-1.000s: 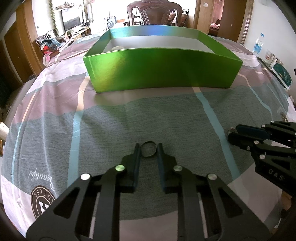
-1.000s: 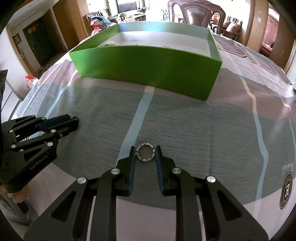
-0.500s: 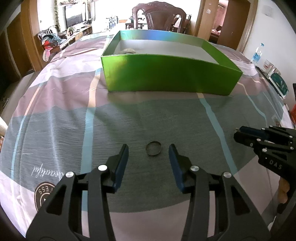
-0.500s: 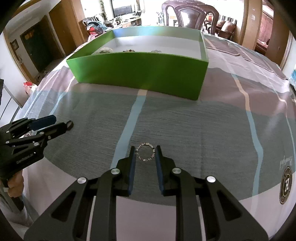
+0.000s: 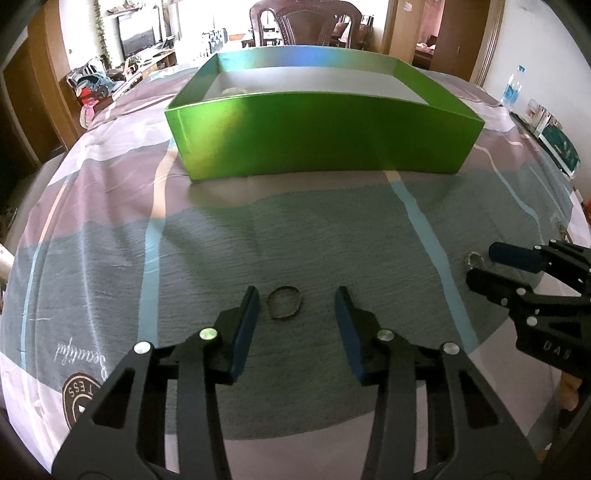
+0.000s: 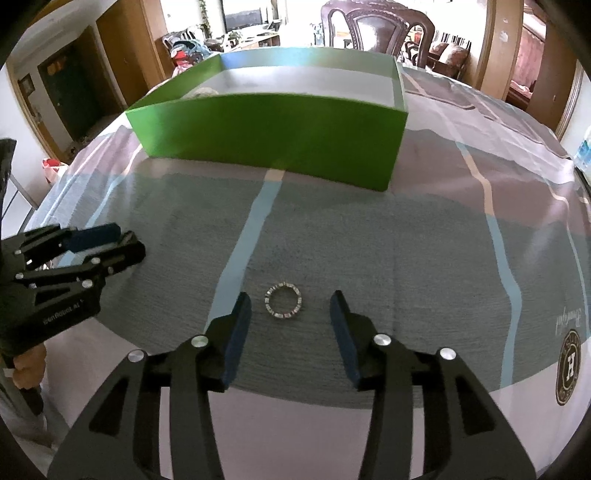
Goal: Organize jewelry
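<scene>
A dark plain ring (image 5: pixel 283 302) lies flat on the grey-green cloth between the fingers of my open left gripper (image 5: pixel 298 299), nearer the left finger and apart from both. A studded silver ring (image 6: pixel 283 305) lies flat between the fingers of my open right gripper (image 6: pixel 291 304), touching neither. The green open box (image 5: pixel 321 136) stands further back on the table; it also shows in the right wrist view (image 6: pixel 269 136). A pale item lies inside it at the back left. Each gripper shows at the edge of the other's view: the right gripper (image 5: pixel 480 264) and the left gripper (image 6: pixel 123 245).
The table is covered by a striped cloth (image 5: pixel 110 206) with printed logos near the front corners. A dark wooden chair (image 6: pixel 376 26) stands behind the box. A water bottle (image 5: pixel 513 86) and books sit at the far right.
Both grippers have opened. The left let go of the dark ring first; the right released the studded ring in the last half second. Both rings now lie on the cloth.
</scene>
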The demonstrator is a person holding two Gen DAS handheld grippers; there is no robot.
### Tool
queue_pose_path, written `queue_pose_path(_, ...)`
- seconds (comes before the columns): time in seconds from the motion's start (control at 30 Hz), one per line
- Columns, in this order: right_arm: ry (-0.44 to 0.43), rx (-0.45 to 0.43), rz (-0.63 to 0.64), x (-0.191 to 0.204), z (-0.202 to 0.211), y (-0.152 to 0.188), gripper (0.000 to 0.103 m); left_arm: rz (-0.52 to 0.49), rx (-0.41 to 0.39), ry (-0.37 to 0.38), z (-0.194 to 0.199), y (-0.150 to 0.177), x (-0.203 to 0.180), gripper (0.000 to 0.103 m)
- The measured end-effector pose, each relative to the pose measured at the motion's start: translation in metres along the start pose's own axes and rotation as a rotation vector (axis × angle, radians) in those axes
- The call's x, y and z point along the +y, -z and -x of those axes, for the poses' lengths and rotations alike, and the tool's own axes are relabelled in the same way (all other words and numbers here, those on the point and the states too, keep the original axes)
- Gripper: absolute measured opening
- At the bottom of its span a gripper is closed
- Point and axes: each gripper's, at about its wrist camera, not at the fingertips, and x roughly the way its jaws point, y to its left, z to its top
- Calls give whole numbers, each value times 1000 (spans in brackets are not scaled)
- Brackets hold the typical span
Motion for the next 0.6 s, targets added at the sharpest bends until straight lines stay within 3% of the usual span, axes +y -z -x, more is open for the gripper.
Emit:
queue_pose_path(0.17, 18, -14, 20, 5, -2, -1, 44, 1, -2, -11, 0, 0, -1, 37)
queue_pose_path(0.23, 31, -23, 35, 7, -2, 0, 38, 6, -5, -20, 0, -1, -1, 26)
queue_pose_path(0.3, 21, -26, 39, 8, -2, -1, 22, 11, -5, -16, 1, -1, 2, 20)
queue_pose_path(0.6, 6, -26, 26, 6, -1, -2, 21, 17, -7, -22, 2, -1, 6, 20)
